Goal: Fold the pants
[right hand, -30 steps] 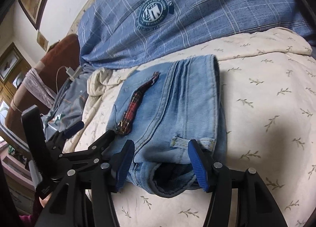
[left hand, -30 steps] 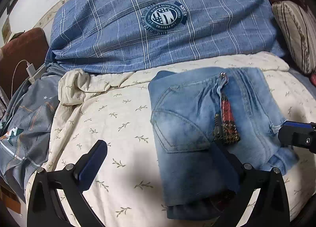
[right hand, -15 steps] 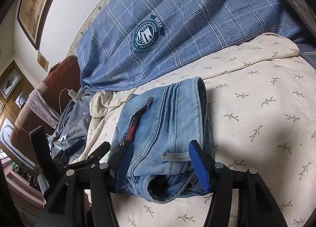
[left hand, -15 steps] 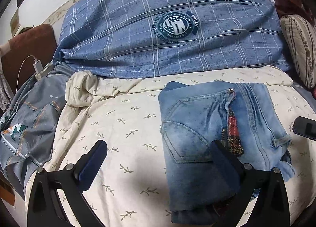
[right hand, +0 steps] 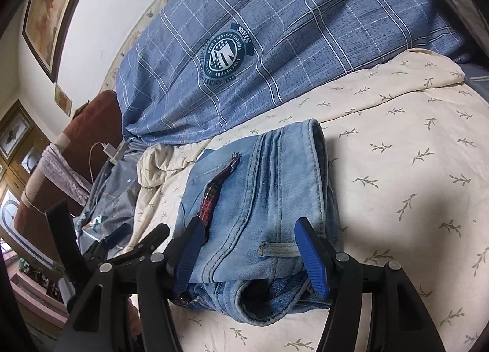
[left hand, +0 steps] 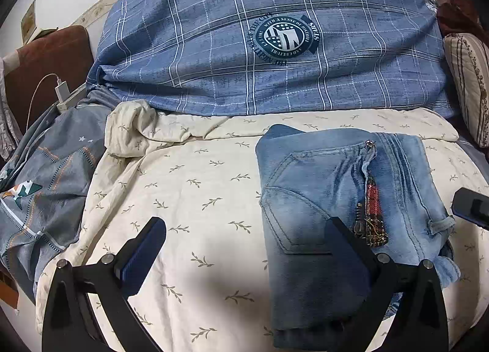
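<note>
Pale blue jeans [left hand: 321,199] folded into a thick square on the cream leaf-print sheet [left hand: 189,187], waistband end nearest, a red beaded strip along the top. Left gripper [left hand: 244,248] gaping wide, nothing held. Right gripper [right hand: 250,251] just easing apart, straddling the waistband, pads seemingly off the denim. Bare sheet on both sides; blue checked duvet [left hand: 244,55] behind.

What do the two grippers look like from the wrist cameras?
Both are alike: the left gripper and right gripper have matte black angular fingers with triangular cut-outs, round silver rivets at the joints, and ribbed blue pads on the inner faces. No cables, markings or sleeves show.
</note>
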`<move>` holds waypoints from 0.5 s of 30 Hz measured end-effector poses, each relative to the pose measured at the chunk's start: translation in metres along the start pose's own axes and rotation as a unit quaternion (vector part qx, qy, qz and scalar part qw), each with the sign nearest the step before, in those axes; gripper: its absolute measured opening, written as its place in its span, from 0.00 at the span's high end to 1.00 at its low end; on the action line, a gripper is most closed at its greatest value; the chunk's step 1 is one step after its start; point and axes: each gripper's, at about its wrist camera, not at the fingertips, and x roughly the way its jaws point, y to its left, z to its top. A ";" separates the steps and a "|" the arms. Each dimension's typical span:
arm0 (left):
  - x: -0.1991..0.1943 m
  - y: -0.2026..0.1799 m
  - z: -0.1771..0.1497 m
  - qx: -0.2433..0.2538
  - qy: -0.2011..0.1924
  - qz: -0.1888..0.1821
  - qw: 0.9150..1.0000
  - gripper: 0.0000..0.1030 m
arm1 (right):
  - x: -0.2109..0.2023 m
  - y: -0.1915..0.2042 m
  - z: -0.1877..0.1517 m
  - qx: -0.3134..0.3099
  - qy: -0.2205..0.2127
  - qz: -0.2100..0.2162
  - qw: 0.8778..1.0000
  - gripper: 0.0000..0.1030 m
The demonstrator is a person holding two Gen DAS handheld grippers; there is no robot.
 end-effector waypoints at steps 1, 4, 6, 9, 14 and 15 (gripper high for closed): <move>0.000 0.000 0.000 -0.001 0.000 0.000 1.000 0.00 | 0.001 0.000 0.000 -0.001 0.001 -0.001 1.000 0.37; 0.002 0.002 0.000 -0.005 0.003 -0.001 1.000 0.00 | 0.001 -0.002 -0.001 0.003 0.001 -0.004 1.000 0.37; 0.002 0.002 0.000 -0.004 0.004 -0.001 1.000 0.00 | 0.000 -0.004 0.000 0.006 -0.001 -0.006 1.000 0.37; 0.003 0.000 -0.001 0.000 0.006 0.000 1.000 0.00 | -0.001 -0.007 0.001 0.012 -0.001 -0.008 1.000 0.37; 0.003 -0.002 -0.001 0.004 0.008 0.000 1.000 0.00 | -0.003 -0.011 0.001 0.017 0.001 -0.011 1.000 0.37; 0.004 -0.002 -0.001 0.005 0.009 0.000 1.000 0.00 | -0.003 -0.012 0.001 0.018 0.001 -0.012 1.000 0.37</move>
